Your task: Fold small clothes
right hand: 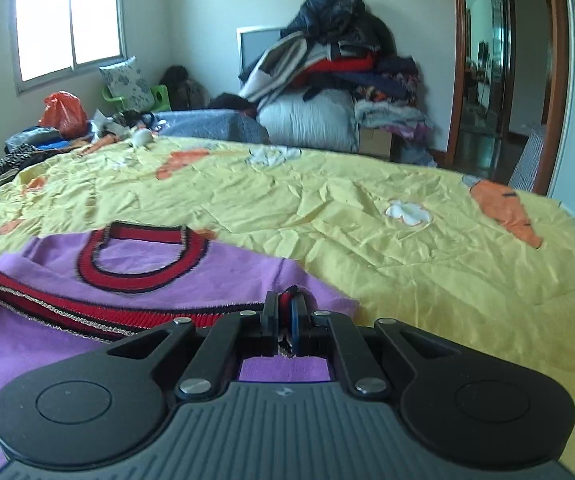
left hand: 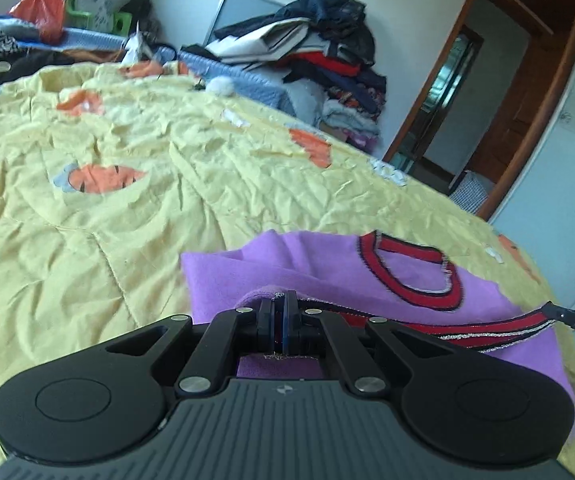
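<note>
A small purple top [left hand: 327, 268] with a red and black ribbed collar [left hand: 415, 276] lies on the yellow quilt [left hand: 87, 208]. My left gripper [left hand: 281, 300] is shut on the top's striped red hem at its left end. My right gripper [right hand: 285, 300] is shut on the same hem [right hand: 87, 308] at its right end, and its fingers [left hand: 567, 316] show at the right edge of the left wrist view. The hem band [left hand: 495, 332] is stretched between the two grippers, lifted over the purple top [right hand: 215, 276], with the collar [right hand: 139, 260] beyond it.
The quilt [right hand: 367, 220] with orange carrot patches covers the bed. A tall pile of folded clothes [right hand: 339, 68] stands behind the bed by the wall. An orange bag [right hand: 63, 114] and clutter lie at the far left. An open wooden doorway [right hand: 499, 72] is at the right.
</note>
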